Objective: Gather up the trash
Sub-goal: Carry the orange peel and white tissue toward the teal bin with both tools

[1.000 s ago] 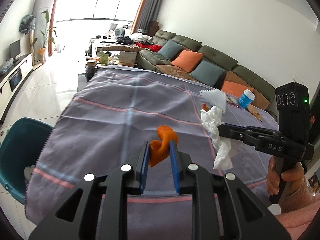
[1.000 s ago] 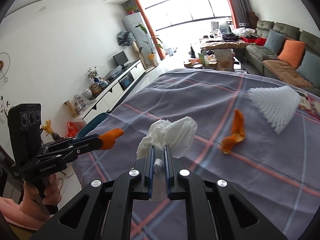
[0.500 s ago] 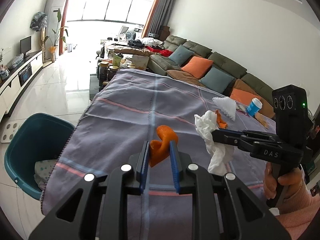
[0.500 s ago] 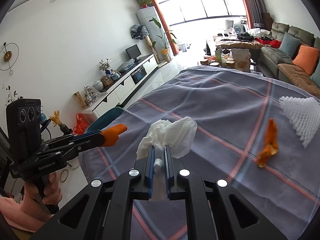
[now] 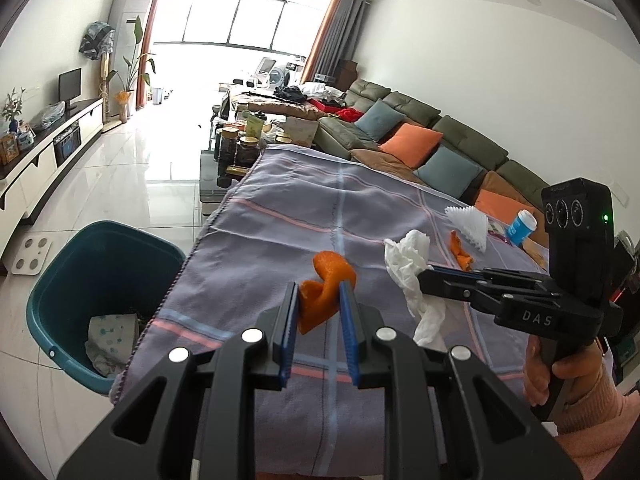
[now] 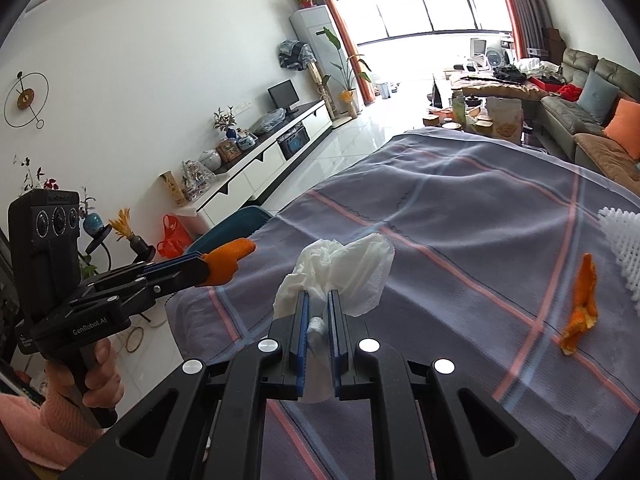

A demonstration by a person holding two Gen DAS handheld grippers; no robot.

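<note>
While above the striped cloth (image 5: pixel 280 216), orange peel (image 5: pixel 320 296) pinched between left jaws, crumpled tissue (image 6: pixel 340 276) between right jaws.

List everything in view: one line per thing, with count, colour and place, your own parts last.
orange peel: two, orange; one in the left tongs, the other lying on the cloth.
tissue: one, white, crumpled, in the right tongs.
foam net: one, white, on the cloth's far side.
small cup: one, blue and white, at the table's far edge.
tablecloth: one, grey-purple with pink and blue stripes, covering the table.
bin: one, teal, on the floor beside the table, with trash inside.
sofa: one, olive, with orange and blue cushions.
left tongs: black, blue pads.
right tongs: same.
</note>
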